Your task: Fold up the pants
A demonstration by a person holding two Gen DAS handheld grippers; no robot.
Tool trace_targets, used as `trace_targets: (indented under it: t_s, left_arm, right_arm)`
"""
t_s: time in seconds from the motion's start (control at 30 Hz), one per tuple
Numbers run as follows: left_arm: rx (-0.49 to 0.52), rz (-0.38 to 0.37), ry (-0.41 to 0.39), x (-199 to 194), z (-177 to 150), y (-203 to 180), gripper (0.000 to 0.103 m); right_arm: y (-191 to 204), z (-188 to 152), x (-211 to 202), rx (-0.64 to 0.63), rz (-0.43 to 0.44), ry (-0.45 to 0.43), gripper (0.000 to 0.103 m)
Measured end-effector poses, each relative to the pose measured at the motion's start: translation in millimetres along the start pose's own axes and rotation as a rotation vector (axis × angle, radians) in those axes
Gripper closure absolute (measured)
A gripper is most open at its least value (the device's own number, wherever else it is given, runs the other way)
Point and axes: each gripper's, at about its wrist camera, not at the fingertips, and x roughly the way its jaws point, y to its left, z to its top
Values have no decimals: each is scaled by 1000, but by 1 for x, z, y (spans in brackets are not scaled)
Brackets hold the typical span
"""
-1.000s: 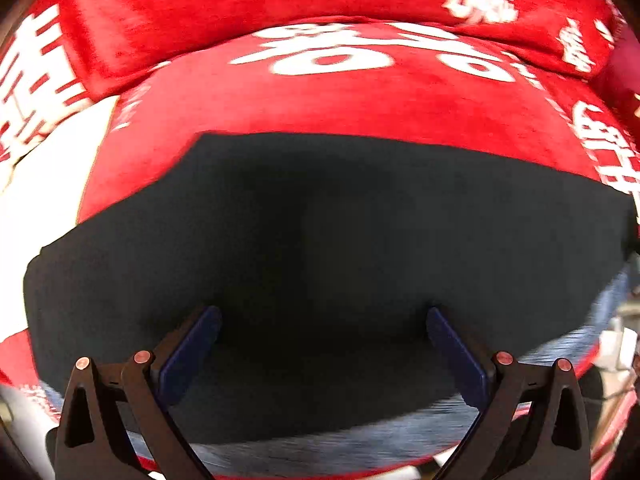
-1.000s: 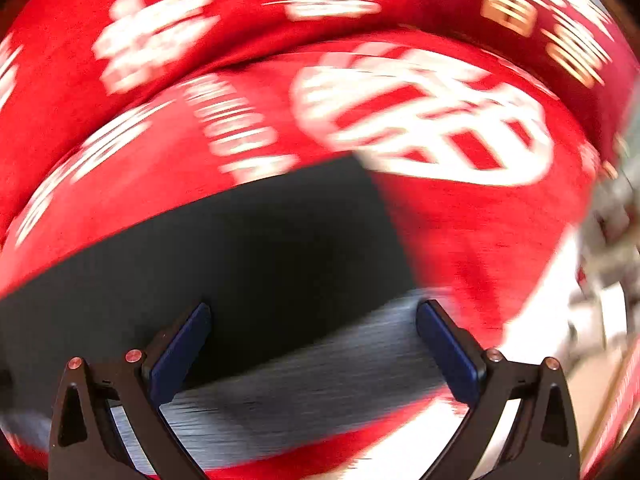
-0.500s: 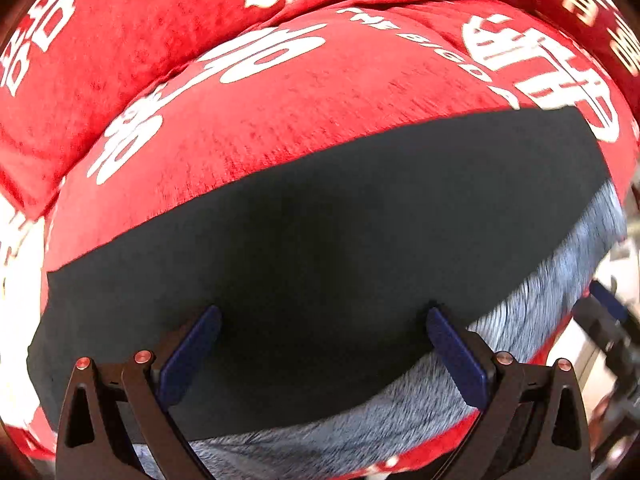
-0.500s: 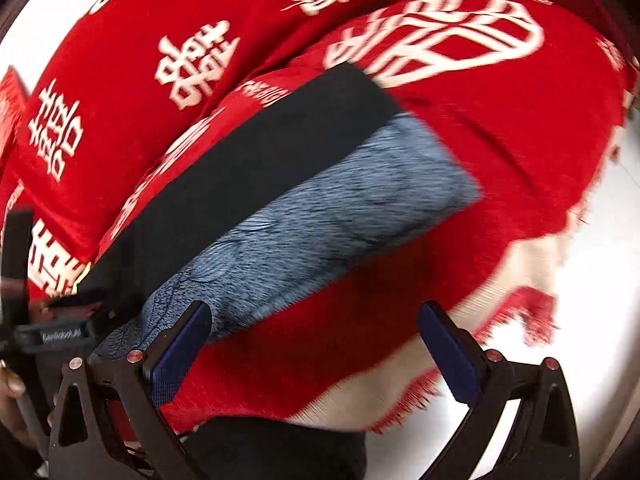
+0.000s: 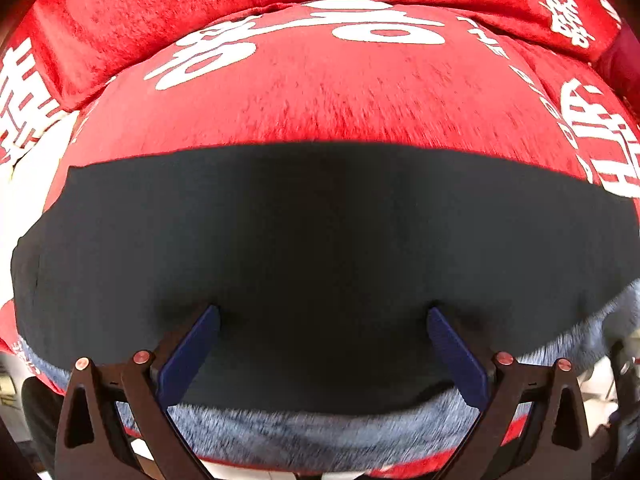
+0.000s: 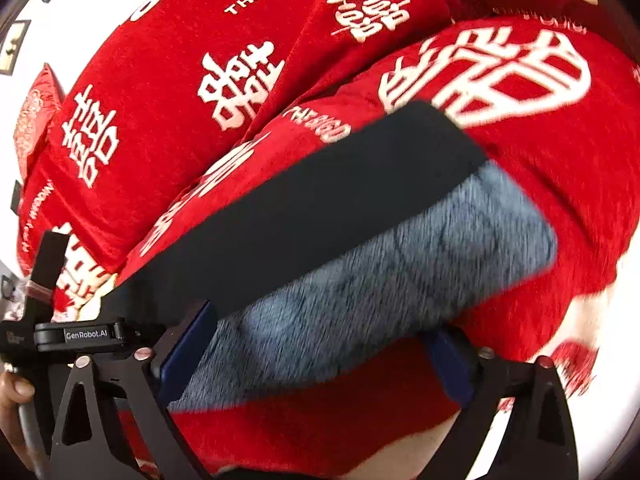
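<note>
Lying flat in a long strip on the red cushion (image 5: 320,96), the pants (image 5: 320,240) show a dark outer face with a fuzzy grey-blue lining (image 6: 380,280) along the near edge; they look soft, limp and light, best pinched at that doubled edge or a corner. The left gripper (image 5: 322,350) hovers wide apart over the dark cloth, holding nothing. The right gripper (image 6: 316,352), jaws just narrowing, straddles the lining without visibly pinching it. Open cushion lies beyond; its fringed edge (image 6: 576,360) is close at right.
</note>
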Motion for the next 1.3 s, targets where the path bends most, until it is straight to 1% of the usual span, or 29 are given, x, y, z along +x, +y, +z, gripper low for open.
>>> trace_targets:
  t_s: [0.03, 0.07, 0.1, 0.13, 0.17, 0.2, 0.3, 0.37, 0.4, 0.47, 0.53, 0.6, 0.63, 0.67, 0.7, 0.77, 0.83, 0.87, 0.93, 1.1, 1.17, 1.2, 1.3]
  left_arm:
    - [-13, -6, 2, 0, 4, 0, 0]
    - [-22, -15, 11, 1, 9, 2, 0]
    - [-17, -16, 13, 2, 10, 1, 0]
    - [-8, -11, 5, 2, 10, 0, 0]
    - [5, 2, -15, 0, 6, 0, 0]
    - [13, 14, -31, 0, 4, -2, 0]
    - [40, 40, -70, 1, -1, -10, 0]
    - [49, 33, -68, -2, -3, -9, 0]
    - [58, 29, -62, -2, -2, -9, 0]
    - [73, 19, -49, -1, 2, -9, 0]
    - [87, 5, -33, -1, 6, -6, 0]
    - [98, -46, -15, -8, 10, 2, 0]
    - [86, -76, -29, -15, 10, 9, 0]
    - [60, -105, -75, -27, 7, 24, 0]
    - [43, -111, -106, -36, 6, 36, 0]
    - [13, -135, -142, -46, 8, 66, 0]
    - [-41, -183, -140, -49, 10, 103, 0]
    - [-87, -221, -130, -50, 9, 128, 0]
    - [-152, -261, -129, -49, 5, 168, 0]
    - [-267, -248, -139, -41, -22, 244, 0]
    - [-300, -251, -135, -34, -36, 269, 0]
    - [-310, -254, -128, -30, -40, 278, 0]
    - [-344, -259, -114, -17, -54, 301, 0]
  right_arm:
    - [0, 9, 5, 6, -3, 0, 21]
    - [-1, 16, 9, 10, -13, 1, 31]
    - [-1, 21, 13, 13, -17, 9, 39]
    - [0, 24, 15, 15, -18, 20, 57]
    - [1, 24, 16, 13, -6, 26, 67]
    - [4, 22, 15, 2, 2, 25, 68]
    - [9, 16, 21, -47, -36, 44, 74]
    - [10, 20, 17, -38, -23, 53, 83]
    - [16, 23, 9, -48, -14, 37, 84]
    - [38, 27, -8, -119, -12, -24, 84]
    - [66, 27, -19, -211, -50, -55, 84]
    - [91, 26, -24, -288, -104, -66, 84]
    - [104, 26, -28, -325, -124, -78, 84]
    - [116, 25, -32, -353, -136, -89, 84]
    - [128, 23, -36, -387, -147, -98, 84]
    - [156, 17, -42, -466, -167, -121, 84]
    - [185, 7, -42, -543, -182, -139, 84]
    - [202, 1, -41, -588, -187, -146, 84]
    - [237, -17, -35, -687, -198, -162, 84]
    - [311, -80, 3, -931, -246, -157, 84]
    - [331, -108, 24, -1035, -277, -146, 84]
    - [343, -128, 38, -1112, -304, -136, 84]
    - [357, -170, 64, -1261, -352, -100, 84]
